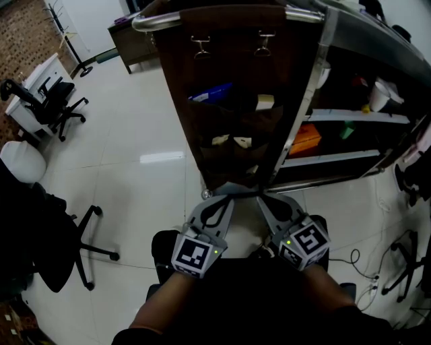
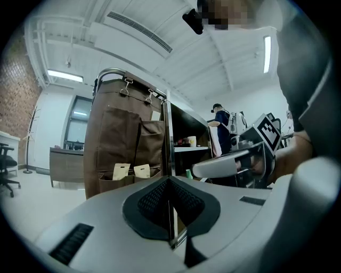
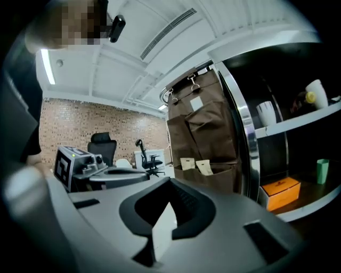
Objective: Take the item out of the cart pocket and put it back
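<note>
A brown fabric organizer (image 1: pixel 229 67) hangs by two clips from the cart's chrome handle (image 1: pixel 202 17). Its pockets hold two beige packets (image 1: pixel 220 140) (image 1: pixel 242 142), a blue item (image 1: pixel 210 93) and a pale item (image 1: pixel 264 102). The same two packets (image 2: pixel 132 170) (image 3: pixel 196 165) also show in both gripper views. My left gripper (image 1: pixel 227 195) (image 2: pixel 169 184) and right gripper (image 1: pixel 261 195) (image 3: pixel 170 187) are held low and close to my body, side by side, pointing at the organizer's lower edge without touching it. Both are shut, and I see nothing between their jaws.
The cart's shelves to the right carry an orange box (image 1: pixel 306 138), a white cup (image 1: pixel 379 94) and a green item (image 1: pixel 347 129). Office chairs (image 1: pixel 57 101) (image 1: pixel 40 229) stand at the left. Cables (image 1: pixel 363 259) lie on the floor at the right. A person (image 2: pixel 221 128) stands behind the cart.
</note>
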The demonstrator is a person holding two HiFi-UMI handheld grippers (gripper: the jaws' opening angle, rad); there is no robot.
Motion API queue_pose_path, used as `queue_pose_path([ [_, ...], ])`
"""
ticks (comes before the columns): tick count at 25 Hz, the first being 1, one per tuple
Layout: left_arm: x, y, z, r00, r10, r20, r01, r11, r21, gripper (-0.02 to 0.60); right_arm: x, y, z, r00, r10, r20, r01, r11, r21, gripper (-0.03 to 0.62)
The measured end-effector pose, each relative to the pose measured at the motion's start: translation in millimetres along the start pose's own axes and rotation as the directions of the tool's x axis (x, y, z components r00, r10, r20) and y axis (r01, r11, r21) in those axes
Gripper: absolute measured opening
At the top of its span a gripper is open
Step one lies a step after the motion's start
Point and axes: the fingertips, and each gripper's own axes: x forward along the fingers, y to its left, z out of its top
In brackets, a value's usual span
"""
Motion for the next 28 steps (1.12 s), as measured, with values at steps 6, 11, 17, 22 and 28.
queue_pose_path([
  [6, 0.1, -1.7, -0.5, 1.0, -0.002, -0.003, 0.002, 1.0, -0.002, 0.0, 5.0, -2.0, -22.0, 0.998, -0.012, -0.061, 0.012, 1.0, -0.003, 0.011],
  [11, 1.4, -7.1, -1.3, 1.0, -0.017, -0.011, 0.017, 0.999, 0.028, 0.0, 5.0, -11.8, -14.9, 0.998, -0.05, -0.037, 0.051, 0.999, 0.008, 0.009],
  [17, 1.8, -6.1, -1.0, 1.0, -0.014, -0.005, 0.014, 1.0, 0.007, 0.0, 7.4, -10.2, -14.1, 0.998, -0.041, -0.04, 0.041, 0.999, -0.005, 0.009],
  [22, 1.4, -4.6, -0.5, 1.0, -0.011, -0.003, 0.011, 1.0, 0.006, 0.0, 8.7, -6.2, -16.8, 0.998, -0.033, -0.048, 0.033, 0.999, -0.012, 0.009],
  [28, 1.3, -4.2, -0.3, 1.0, -0.01, -0.003, 0.01, 1.0, 0.001, 0.0, 9.2, -6.9, -18.8, 0.998, -0.035, -0.055, 0.034, 0.999, -0.016, 0.009],
])
